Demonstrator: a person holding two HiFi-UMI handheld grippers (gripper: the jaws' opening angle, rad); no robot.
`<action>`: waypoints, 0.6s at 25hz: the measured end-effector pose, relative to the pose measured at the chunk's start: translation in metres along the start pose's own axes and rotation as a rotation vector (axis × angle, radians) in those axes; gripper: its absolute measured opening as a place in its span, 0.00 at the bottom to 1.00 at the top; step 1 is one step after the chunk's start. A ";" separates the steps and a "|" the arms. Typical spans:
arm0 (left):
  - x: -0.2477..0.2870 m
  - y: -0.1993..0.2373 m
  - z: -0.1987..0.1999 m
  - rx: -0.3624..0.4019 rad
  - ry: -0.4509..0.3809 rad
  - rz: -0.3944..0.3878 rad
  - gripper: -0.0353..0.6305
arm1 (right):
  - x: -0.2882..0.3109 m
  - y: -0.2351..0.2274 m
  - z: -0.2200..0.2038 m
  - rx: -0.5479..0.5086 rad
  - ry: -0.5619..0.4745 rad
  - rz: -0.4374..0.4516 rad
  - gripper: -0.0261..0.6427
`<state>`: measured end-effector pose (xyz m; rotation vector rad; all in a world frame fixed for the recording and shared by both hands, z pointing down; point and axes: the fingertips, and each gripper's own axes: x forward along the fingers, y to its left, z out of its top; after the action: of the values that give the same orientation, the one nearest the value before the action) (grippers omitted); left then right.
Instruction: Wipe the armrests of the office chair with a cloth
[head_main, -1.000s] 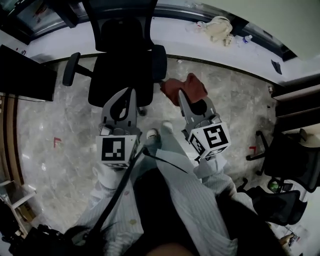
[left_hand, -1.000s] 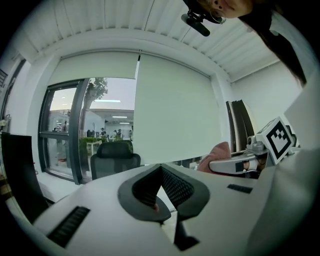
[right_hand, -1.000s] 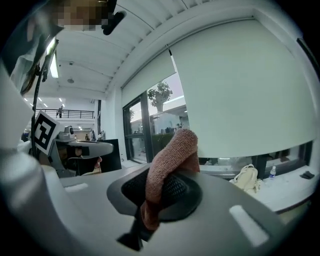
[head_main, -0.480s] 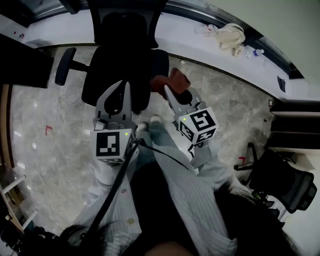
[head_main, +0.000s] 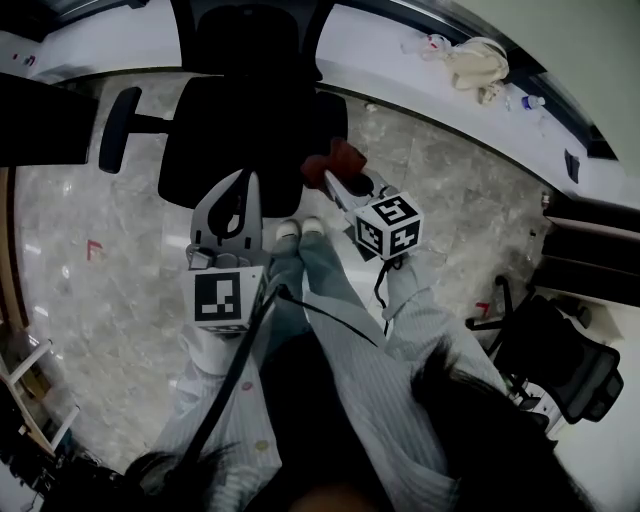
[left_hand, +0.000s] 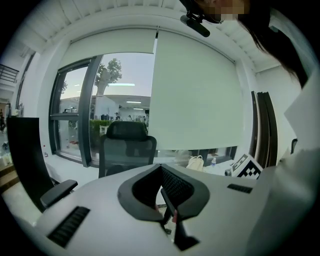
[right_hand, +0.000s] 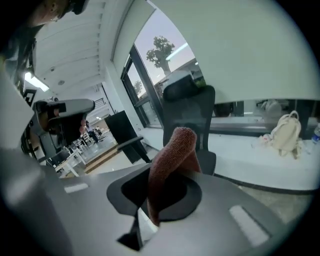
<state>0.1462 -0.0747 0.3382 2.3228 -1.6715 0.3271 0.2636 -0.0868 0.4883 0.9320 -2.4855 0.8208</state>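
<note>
Floor (head_main: 90, 210): grey marbled stone, taking up most of the head view; a white ledge (head_main: 390, 60) runs along its far edge under the windows.

Office chair (head_main: 235, 130): black, mesh-backed, directly ahead of the person; seat faces the person; one armrest (head_main: 118, 115) juts out at the left of the head view, well apart from both grippers; the opposite armrest (head_main: 333, 112) lies just beyond the right gripper. The chair also shows upright in the left gripper view (left_hand: 127, 150) and in the right gripper view (right_hand: 190, 115).

Person: striped sleeves and light trousers fill the lower head view; pale shoes (head_main: 300, 230) stand near the seat's front edge.

Second chair (head_main: 570, 360): dark, at the right margin, well apart from the work.

Left gripper (head_main: 247, 178): held over the front of the seat; its own view (left_hand: 169, 216) shows the jaws brought together with nothing between them.

Right gripper (head_main: 335, 182): held beside the right-hand armrest; its own view (right_hand: 145, 220) shows the jaws clamped on the cloth.

Cloth (head_main: 335, 160): reddish-brown, bunched; it rises from the right jaws and folds over at the top (right_hand: 172, 165); in the head view it overlaps the edge of the seat by the near armrest (contact with the armrest cannot be confirmed from any view).

Bag (head_main: 478, 62): beige, slumped on the ledge at upper right; also seen in the right gripper view (right_hand: 285, 132).
</note>
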 end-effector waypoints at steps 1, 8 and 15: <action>0.004 0.002 -0.006 -0.002 0.012 -0.001 0.06 | 0.009 -0.007 -0.018 0.013 0.059 0.007 0.08; 0.026 0.015 -0.044 -0.030 0.090 0.018 0.06 | 0.044 -0.070 -0.073 -0.111 0.293 -0.131 0.08; 0.031 0.037 -0.056 -0.032 0.107 0.064 0.06 | 0.097 -0.121 -0.033 -0.215 0.328 -0.161 0.08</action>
<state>0.1190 -0.0943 0.4039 2.1920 -1.6896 0.4256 0.2810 -0.1864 0.6101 0.8339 -2.1353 0.5864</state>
